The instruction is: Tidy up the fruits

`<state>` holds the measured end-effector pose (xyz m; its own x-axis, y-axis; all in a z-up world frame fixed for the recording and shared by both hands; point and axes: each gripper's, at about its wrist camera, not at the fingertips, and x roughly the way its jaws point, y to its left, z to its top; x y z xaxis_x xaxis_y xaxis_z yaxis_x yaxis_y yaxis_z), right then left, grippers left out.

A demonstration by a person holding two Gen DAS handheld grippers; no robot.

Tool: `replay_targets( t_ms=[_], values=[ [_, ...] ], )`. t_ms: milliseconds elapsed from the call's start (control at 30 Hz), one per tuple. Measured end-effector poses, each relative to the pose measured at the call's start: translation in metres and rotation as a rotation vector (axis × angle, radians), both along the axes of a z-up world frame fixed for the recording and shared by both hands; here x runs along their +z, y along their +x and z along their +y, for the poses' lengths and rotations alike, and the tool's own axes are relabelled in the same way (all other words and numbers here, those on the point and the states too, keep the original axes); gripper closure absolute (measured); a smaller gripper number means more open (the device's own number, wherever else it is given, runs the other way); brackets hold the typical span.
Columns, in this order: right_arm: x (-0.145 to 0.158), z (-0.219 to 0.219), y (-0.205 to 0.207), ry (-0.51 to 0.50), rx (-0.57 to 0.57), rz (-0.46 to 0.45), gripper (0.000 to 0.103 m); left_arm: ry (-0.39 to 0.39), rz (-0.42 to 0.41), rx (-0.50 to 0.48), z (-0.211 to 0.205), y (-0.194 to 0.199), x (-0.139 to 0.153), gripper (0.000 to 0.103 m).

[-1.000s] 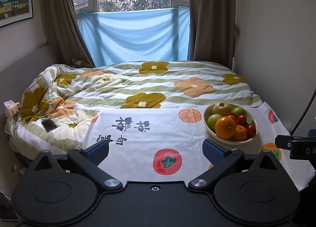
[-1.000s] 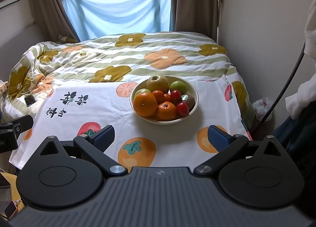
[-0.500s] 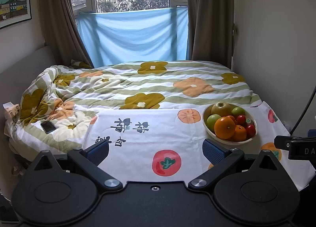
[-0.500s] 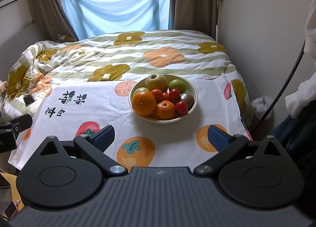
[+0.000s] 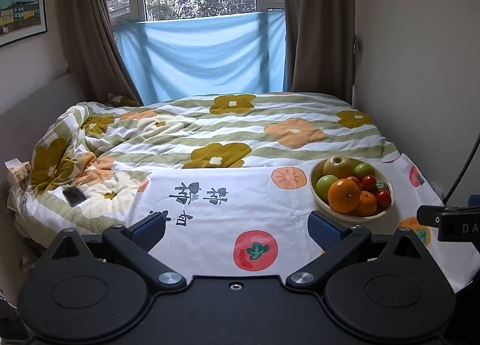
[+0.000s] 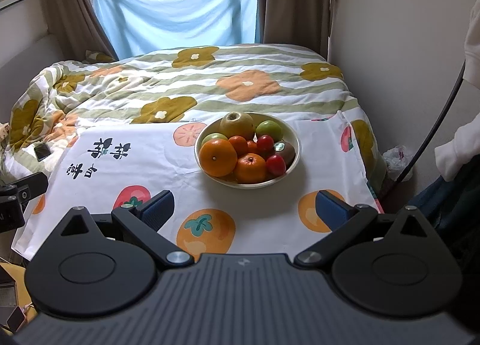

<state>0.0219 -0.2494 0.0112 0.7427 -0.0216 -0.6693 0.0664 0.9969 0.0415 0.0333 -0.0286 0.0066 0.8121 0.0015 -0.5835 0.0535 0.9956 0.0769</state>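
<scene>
A cream bowl [image 6: 292,162] full of fruit sits on a white fruit-print cloth [image 6: 168,174] on the bed. It holds a large orange [image 6: 217,156], smaller oranges, a brown pear [image 6: 237,124], green apples, red tomatoes and a kiwi. In the left wrist view the bowl [image 5: 318,199] is at the right. My right gripper [image 6: 244,208] is open and empty, just short of the bowl. My left gripper [image 5: 237,229] is open and empty over the cloth [image 5: 234,204], left of the bowl.
A flowered quilt [image 5: 240,132] covers the bed behind the cloth. A dark phone [image 5: 74,195] lies on the quilt at the left. A wall [image 6: 390,45] runs close along the right side. The other gripper's tip [image 5: 450,222] shows at the right edge.
Both cameras have tilted up and drawn back slightly, so the bowl sits a little lower and farther in each view. The fruit has not moved.
</scene>
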Motion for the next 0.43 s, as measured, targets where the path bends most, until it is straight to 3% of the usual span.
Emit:
replay_targets(
  t_ms=[433],
  values=[
    [-0.0033, 0.0028, 0.0048, 0.002, -0.001, 0.008, 0.000, -0.002, -0.039, -0.004, 0.0029, -0.0022, 0.0000, 0.000]
  ],
)
